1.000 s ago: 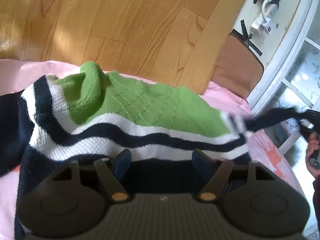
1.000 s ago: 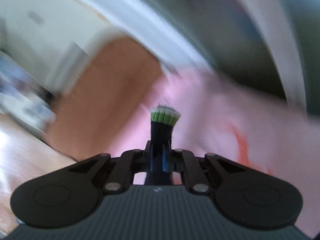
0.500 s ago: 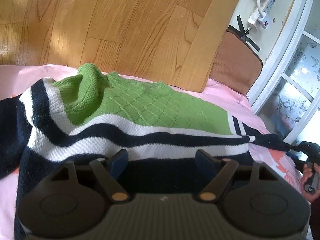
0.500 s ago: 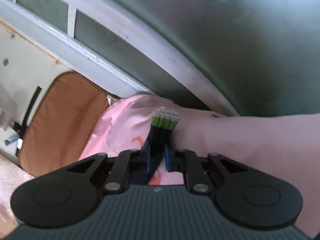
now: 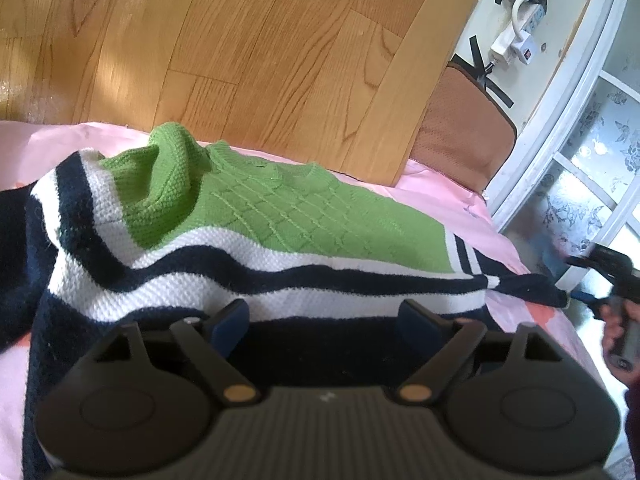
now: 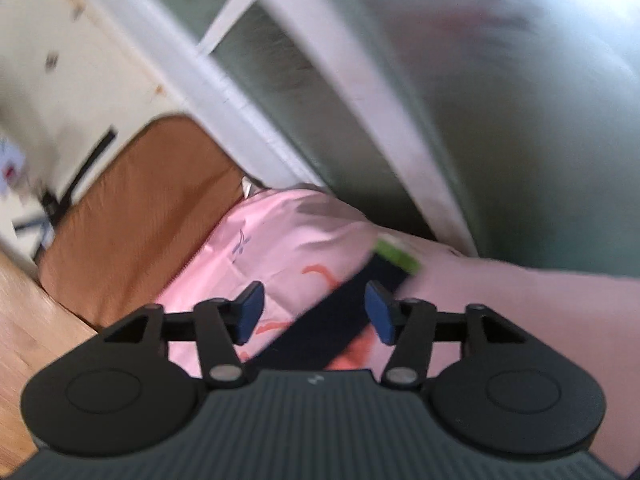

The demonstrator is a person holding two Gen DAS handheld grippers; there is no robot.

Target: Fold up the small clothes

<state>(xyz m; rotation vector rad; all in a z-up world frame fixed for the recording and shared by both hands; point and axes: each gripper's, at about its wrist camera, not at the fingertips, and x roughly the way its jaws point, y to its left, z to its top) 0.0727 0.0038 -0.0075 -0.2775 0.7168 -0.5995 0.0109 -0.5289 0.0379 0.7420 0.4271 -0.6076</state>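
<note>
A small knit sweater (image 5: pixel 256 224), green on top with white and navy stripes, lies spread on the pink sheet (image 5: pixel 448 184). My left gripper (image 5: pixel 324 320) hovers over its navy lower part, jaws opening and wide apart, pads off the knit. The sweater's navy sleeve (image 6: pixel 344 312) with a green cuff (image 6: pixel 398 258) lies stretched out on the sheet. My right gripper (image 6: pixel 316 312) is over it, jaws opening, the sleeve lying loose between them. In the left wrist view the right gripper (image 5: pixel 600 276) shows at the far right, just off the sleeve's tip.
Beyond the sheet's far edge is wooden floor (image 5: pixel 240 40). A brown cushion (image 5: pixel 464 140) leans at the corner by a white window frame (image 5: pixel 560 120). A power strip (image 5: pixel 520 28) with a white cable hangs taped on the wall. A hand (image 5: pixel 616 328) holds the right gripper.
The right gripper carried the sleeve out to the right, laid it on the sheet and opened off it. The left gripper's jaws spread a little wider; the sweater's body stayed put.
</note>
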